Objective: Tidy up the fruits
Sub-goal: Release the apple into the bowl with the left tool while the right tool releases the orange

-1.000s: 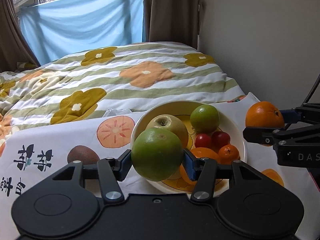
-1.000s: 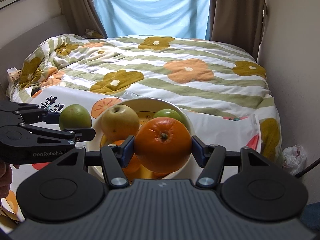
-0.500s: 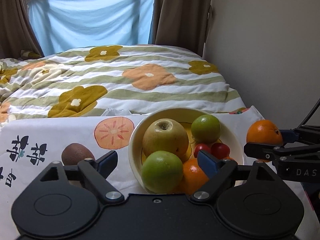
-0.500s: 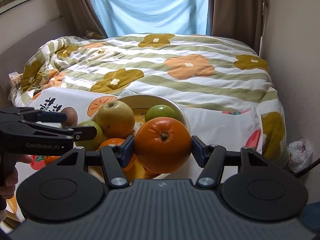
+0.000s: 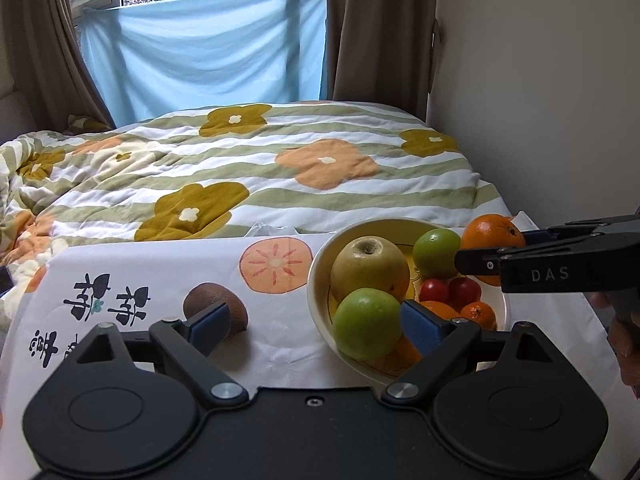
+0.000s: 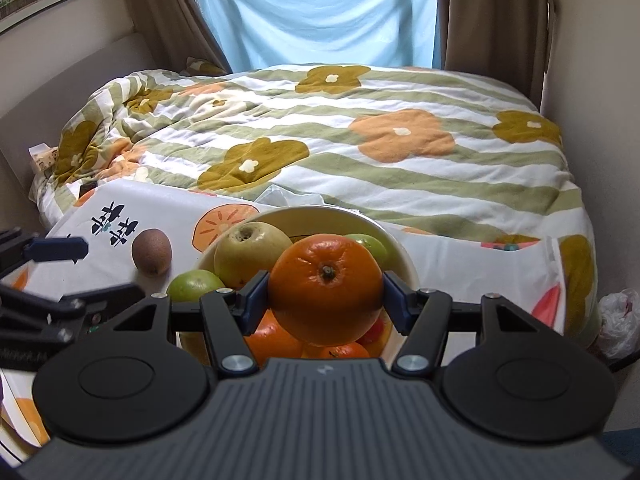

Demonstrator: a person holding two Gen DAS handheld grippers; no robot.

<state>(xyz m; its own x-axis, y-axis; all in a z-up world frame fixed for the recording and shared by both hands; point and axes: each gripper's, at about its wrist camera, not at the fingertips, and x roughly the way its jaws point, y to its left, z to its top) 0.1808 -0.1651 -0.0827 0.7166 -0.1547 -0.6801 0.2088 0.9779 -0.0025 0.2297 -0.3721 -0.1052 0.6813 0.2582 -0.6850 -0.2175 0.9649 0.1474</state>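
Right claw grips an orange above the bowl.
Left claw gapes wide, empty; kiwi behind its left finger, green apple by its right.

A white printed cloth with orange fruit slices and dark lettering covers the table here, running up against the bed with its green-striped flowered quilt. On the cloth, a fuzzy brown kiwi sits alone toward the left side. Just right of it, near the table's far edge, stands the cream round ceramic bowl, piled with fruit.
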